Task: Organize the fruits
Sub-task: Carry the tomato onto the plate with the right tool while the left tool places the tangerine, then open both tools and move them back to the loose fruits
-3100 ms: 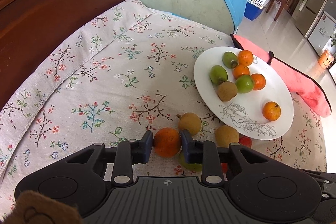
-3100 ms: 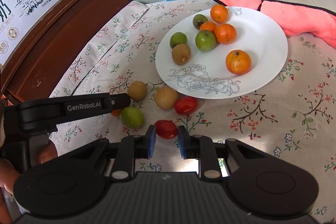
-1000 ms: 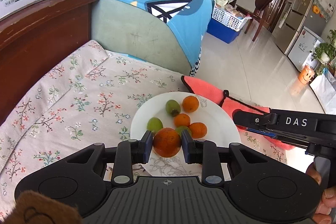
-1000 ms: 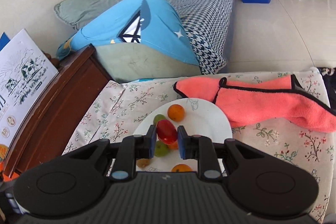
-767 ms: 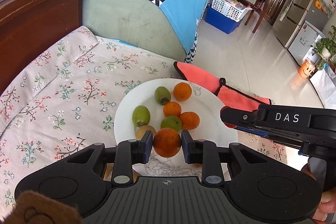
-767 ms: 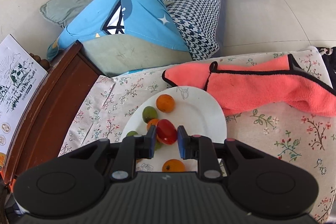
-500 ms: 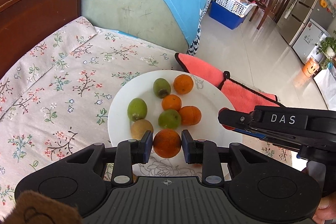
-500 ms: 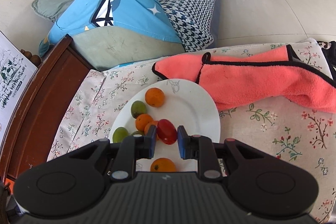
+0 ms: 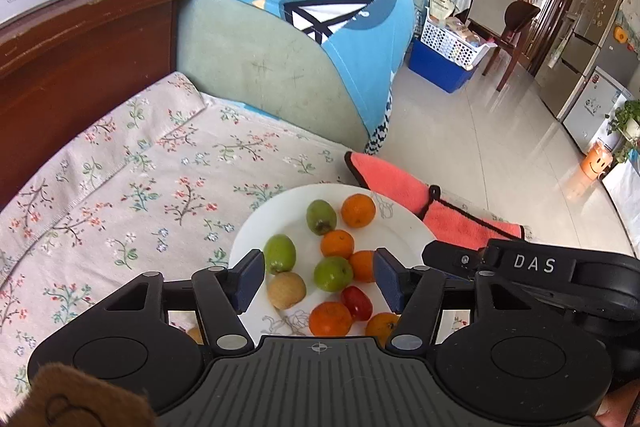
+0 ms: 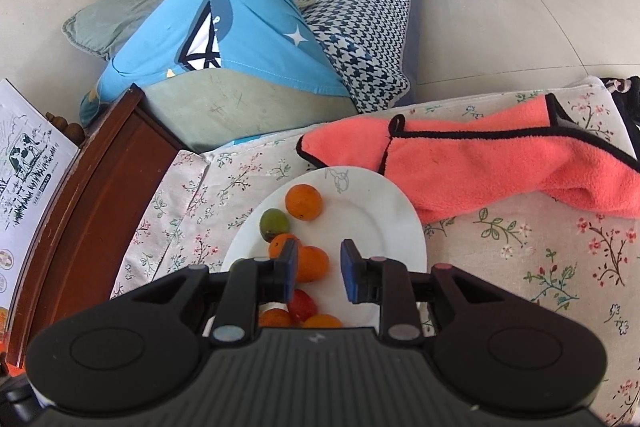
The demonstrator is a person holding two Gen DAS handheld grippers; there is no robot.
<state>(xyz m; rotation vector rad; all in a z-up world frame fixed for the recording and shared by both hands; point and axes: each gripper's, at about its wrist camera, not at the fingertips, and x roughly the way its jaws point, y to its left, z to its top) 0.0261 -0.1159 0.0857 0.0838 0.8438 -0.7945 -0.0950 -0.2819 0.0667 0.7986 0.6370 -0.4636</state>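
Left gripper (image 9: 319, 281) spread wide, nothing between pads, hovering over near half of white plate (image 9: 404, 223). Orange (image 9: 330, 318) on plate just below and behind finger gap, touching red tomato (image 9: 357, 303) to its right. Green fruit (image 9: 333, 273) and tan fruit (image 9: 286, 290) sit in the gap view.

Right gripper (image 10: 319, 275) also parted, empty, above plate (image 10: 384, 211). Red tomato (image 10: 301, 305) on plate just under left finger, beside orange (image 10: 313, 263). Pink towel (image 10: 492, 167) ahead-right, touching plate rim.
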